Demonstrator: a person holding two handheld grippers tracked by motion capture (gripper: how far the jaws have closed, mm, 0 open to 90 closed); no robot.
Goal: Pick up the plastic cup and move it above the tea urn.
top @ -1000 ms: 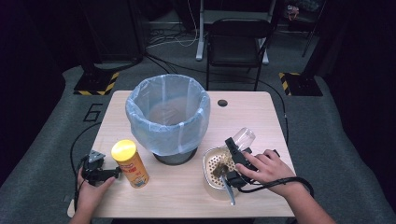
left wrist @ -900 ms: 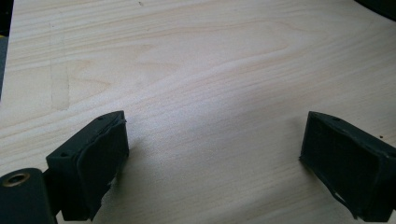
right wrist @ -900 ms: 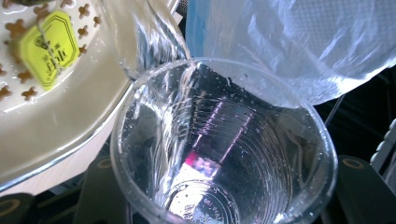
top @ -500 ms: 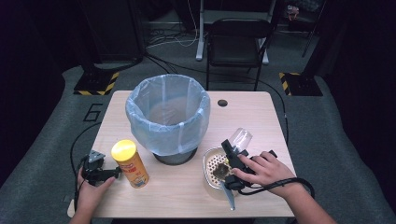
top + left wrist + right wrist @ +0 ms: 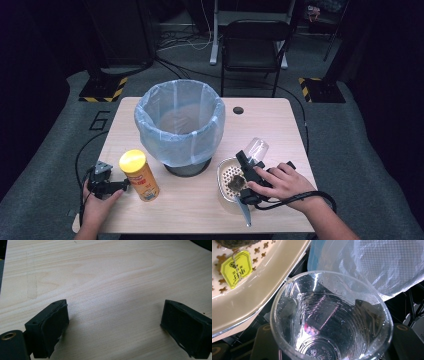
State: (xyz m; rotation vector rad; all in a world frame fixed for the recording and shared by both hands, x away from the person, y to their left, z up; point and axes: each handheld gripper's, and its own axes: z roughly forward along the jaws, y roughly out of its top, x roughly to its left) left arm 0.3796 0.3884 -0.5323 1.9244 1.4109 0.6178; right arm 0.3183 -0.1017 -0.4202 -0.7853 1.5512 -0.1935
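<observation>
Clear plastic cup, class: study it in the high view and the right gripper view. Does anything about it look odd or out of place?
Yes. The clear plastic cup is not standing on the table; the right gripper holds it tilted beside the perforated strainer, its mouth facing the camera. Droplets cling inside, but no spill shows.

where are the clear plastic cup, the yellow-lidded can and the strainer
clear plastic cup [image 5: 332, 315], right gripper view, inner wall
yellow-lidded can [image 5: 133, 161], high view, its lid
strainer [image 5: 229, 176], high view, perforated bottom
</observation>
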